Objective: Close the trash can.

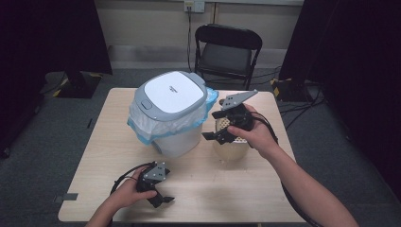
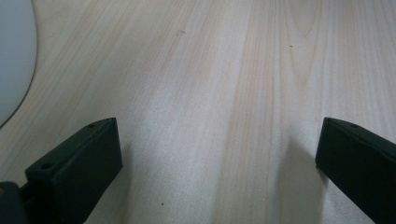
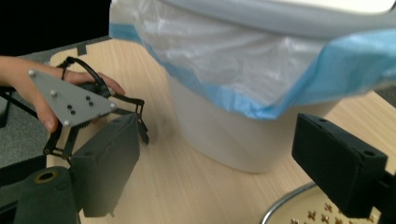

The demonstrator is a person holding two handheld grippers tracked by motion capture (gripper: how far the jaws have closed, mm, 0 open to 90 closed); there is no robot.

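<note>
Bowl seen under right gripper, its jaws open, empty; bowl largely hidden. Left gripper open, empty.

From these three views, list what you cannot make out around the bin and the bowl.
- Inside of the bin: hidden in the high view by its shut lid.
- Bowl: in the high view the right gripper and hand cover most of it; in the right gripper view the bottom edge cuts it off.
- Lid logo: too small to read.
- Left gripper: its own view has only table between its jaws.
</note>
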